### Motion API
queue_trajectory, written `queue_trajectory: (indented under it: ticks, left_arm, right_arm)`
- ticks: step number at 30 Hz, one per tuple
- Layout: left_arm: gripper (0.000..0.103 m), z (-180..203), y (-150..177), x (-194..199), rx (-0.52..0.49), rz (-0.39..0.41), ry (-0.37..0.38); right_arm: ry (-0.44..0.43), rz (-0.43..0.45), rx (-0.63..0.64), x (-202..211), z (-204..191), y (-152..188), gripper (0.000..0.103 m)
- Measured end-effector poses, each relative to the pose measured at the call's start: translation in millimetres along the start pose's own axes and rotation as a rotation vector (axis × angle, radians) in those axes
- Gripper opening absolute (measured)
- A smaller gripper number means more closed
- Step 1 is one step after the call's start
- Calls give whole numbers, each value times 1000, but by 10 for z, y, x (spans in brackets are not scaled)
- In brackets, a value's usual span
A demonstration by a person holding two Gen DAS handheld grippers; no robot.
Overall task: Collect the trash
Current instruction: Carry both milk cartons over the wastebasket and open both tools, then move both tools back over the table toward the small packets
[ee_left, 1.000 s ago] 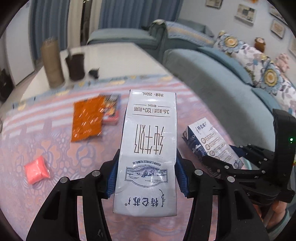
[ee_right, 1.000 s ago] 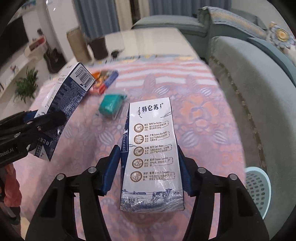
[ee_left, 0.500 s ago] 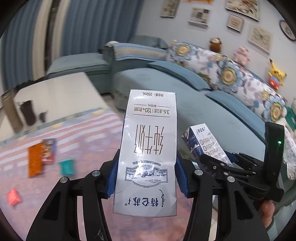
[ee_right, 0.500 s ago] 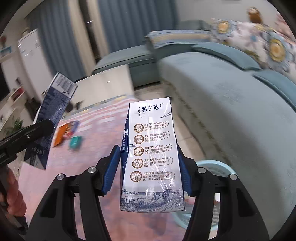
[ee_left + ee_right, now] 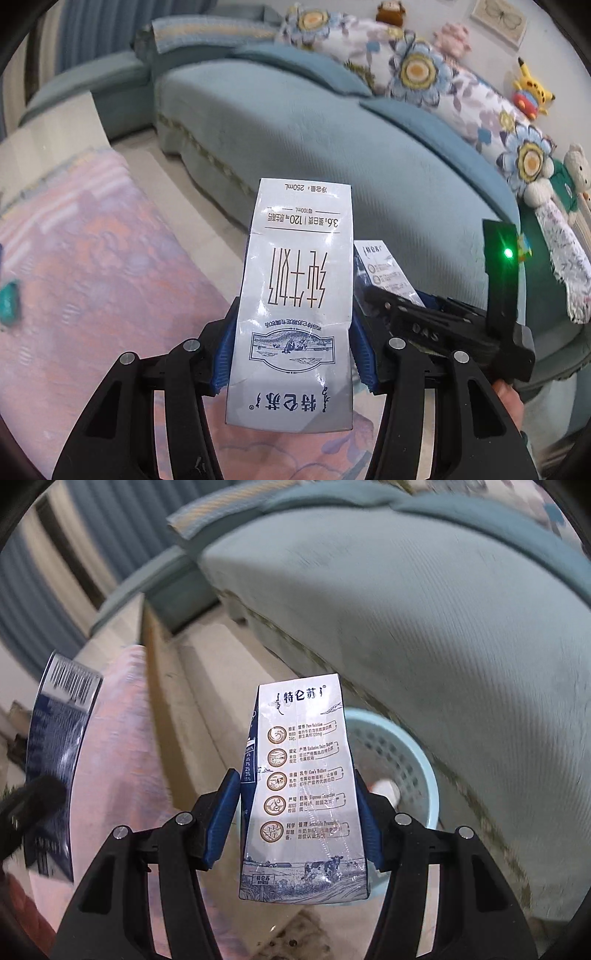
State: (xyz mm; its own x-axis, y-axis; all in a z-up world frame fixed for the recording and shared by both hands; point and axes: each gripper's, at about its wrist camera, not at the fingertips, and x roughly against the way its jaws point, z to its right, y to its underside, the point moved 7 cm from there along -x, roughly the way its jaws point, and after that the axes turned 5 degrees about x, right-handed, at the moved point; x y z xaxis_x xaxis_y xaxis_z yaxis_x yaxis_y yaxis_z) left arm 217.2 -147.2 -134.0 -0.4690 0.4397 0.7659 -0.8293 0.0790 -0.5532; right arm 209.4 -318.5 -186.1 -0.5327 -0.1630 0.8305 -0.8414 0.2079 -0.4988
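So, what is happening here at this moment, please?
A person is collecting trash with two handheld tongs. The left tongs hold one milk carton, and the right tongs hold a second milk carton. Both are lifted off the table with the pink cloth. The right carton hangs near a light blue basket on the floor beside the sofa. Nothing is dropped in yet.

Bin mouth: we see the basket (image 5: 417,753) open-topped beyond our right carton (image 5: 303,794).
Right side: sofa (image 5: 461,646) crowds the basket.
Left side: table edge (image 5: 122,738) close by.
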Motion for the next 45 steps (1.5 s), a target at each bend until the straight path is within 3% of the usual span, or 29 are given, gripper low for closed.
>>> queue_trajectory:
  ticks: [6,9,13,18,26,32,36,45]
  left_arm:
    - [52,-22,172,-354,17,-91,31]
    - [52,-51,223,-394,35,-94,48]
    - [66,-97,238,-353,42,-91,62]
    - [67,-171,206,-170,62,-71,69]
    - [67,-455,172,461,123,31,59]
    - [67,-856,195,1084,176,129,6]
    - [67,-1239,229,1484,228,193,-49]
    - [67,-2609,536,2428,429,336,-282]
  right_arm:
    - [-1,-179,-122,-504,317,279,56]
    - [-24,-243,-178,-655,391,380,56]
    - [-7,-247,-180,-681,423,347,56]
    - [18,-236,-180,-638,388,305,57]
    - [33,-196,-156,-408,284,290,59]
    - [-25,-118,-37,-60,-292,141,59]
    - [-92,-47,103,188,-1005,-5,59]
    - [-274,99,392,468,-2683,-41,59]
